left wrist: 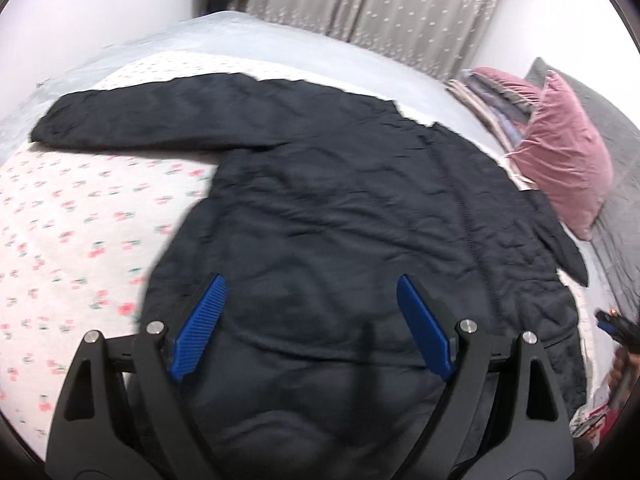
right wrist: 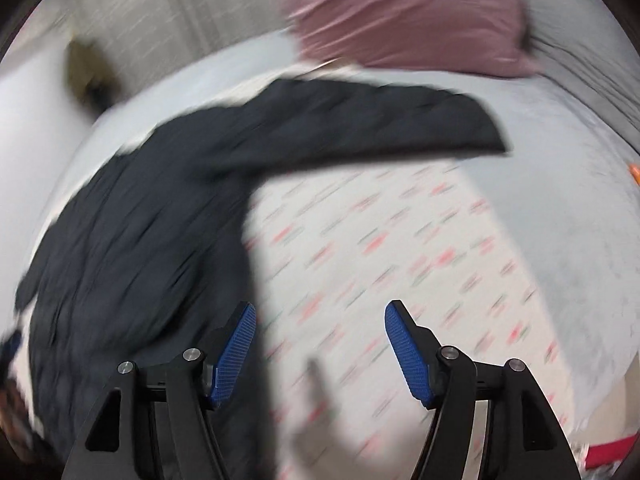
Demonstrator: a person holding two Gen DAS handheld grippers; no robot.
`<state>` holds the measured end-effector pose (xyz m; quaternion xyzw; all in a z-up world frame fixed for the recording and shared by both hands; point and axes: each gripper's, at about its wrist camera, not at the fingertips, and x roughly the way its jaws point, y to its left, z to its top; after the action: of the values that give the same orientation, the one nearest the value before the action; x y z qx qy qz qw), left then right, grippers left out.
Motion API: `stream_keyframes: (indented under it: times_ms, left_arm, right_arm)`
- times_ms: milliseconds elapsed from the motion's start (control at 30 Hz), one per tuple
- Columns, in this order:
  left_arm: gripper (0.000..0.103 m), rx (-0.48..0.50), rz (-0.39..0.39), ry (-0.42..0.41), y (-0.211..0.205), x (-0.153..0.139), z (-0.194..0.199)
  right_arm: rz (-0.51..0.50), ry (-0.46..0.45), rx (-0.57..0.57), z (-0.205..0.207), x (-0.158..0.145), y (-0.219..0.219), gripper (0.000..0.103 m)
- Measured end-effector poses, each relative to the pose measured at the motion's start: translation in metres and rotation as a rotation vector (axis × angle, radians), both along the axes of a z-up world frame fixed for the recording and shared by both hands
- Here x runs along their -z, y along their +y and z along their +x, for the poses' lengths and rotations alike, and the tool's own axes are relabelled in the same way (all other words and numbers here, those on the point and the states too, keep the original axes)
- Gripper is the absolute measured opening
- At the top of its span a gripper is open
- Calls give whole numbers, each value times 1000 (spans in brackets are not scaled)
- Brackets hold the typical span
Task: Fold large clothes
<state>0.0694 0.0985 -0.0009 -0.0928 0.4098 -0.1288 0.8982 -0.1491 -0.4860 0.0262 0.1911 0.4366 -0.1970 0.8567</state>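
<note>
Jacket: a dark jacket [left wrist: 340,208] lay spread flat across the bed [left wrist: 280,44] as I looked down my left tool; its body filled the middle of the view, one sleeve [left wrist: 132,120] stretched toward 10 o'clock and the other sleeve [left wrist: 560,240] trailed toward 4 o'clock.

Left tool: my left gripper [left wrist: 312,324] hung over the jacket's lower body at 6 o'clock, its blue pads [left wrist: 200,328] spread well apart with nothing between them.

Right tool: my right gripper [right wrist: 320,344] was also wide apart and held nothing; the left pad sat over the jacket's edge, the right pad over the flowered sheet [right wrist: 400,260]. That view was badly smeared by motion.

Jacket from the right: the jacket [right wrist: 140,240] ran from 8 o'clock up toward the middle, with a sleeve [right wrist: 400,120] pointing to 2 o'clock.

Bedding: the flowered sheet [left wrist: 80,220] covered the bed at 9 o'clock in my left view, over a pale blue cover.

Pillow: a pink pillow [left wrist: 560,160] stood at 3 o'clock, just beside the jacket's shoulder, with folded blankets [left wrist: 496,108] behind it.

Background: a patterned curtain [left wrist: 380,8] hung at 12 o'clock.
</note>
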Motion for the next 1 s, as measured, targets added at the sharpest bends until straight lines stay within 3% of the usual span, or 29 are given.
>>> stream_keyframes:
  times_ms: [233, 467, 500, 533, 567, 600, 633, 700, 733, 833, 900, 967, 1000]
  left_arm:
    - [87, 44, 10, -34, -43, 6, 9]
    - [87, 58, 77, -43, -66, 14, 20]
    - [87, 61, 80, -36, -68, 15, 21]
    - [87, 64, 84, -28, -70, 17, 23]
    - [87, 68, 90, -21, -72, 19, 24]
    - [87, 70, 98, -14, -74, 20, 26]
    - [87, 70, 108, -9, -75, 22, 28]
    - [87, 70, 122, 5, -77, 27, 30]
    - [87, 73, 125, 15, -78, 30, 31]
    - [87, 85, 135, 28, -80, 35, 32]
    - [87, 84, 147, 24, -81, 34, 32]
    - [87, 84, 137, 25, -78, 31, 32]
    - [87, 81, 126, 25, -76, 30, 33]
  right_arm:
    - [42, -46, 362, 19, 26, -149, 68]
    - [36, -66, 538, 55, 40, -226, 68]
    - [30, -79, 549, 58, 38, -230, 61]
    - [32, -90, 542, 56, 35, -231, 28]
    - [47, -96, 516, 62, 38, -237, 11]
    - [60, -97, 476, 67, 36, -236, 8]
    - [-3, -111, 443, 68, 26, -226, 7]
    - [-144, -123, 432, 58, 16, -209, 6]
    - [-204, -83, 465, 53, 19, -206, 6]
    - [-253, 134, 535, 56, 50, -204, 7]
    - [-408, 242, 512, 72, 44, -182, 9]
    - [-392, 250, 489, 78, 33, -172, 16]
    - [-373, 231, 496, 76, 25, -167, 26]
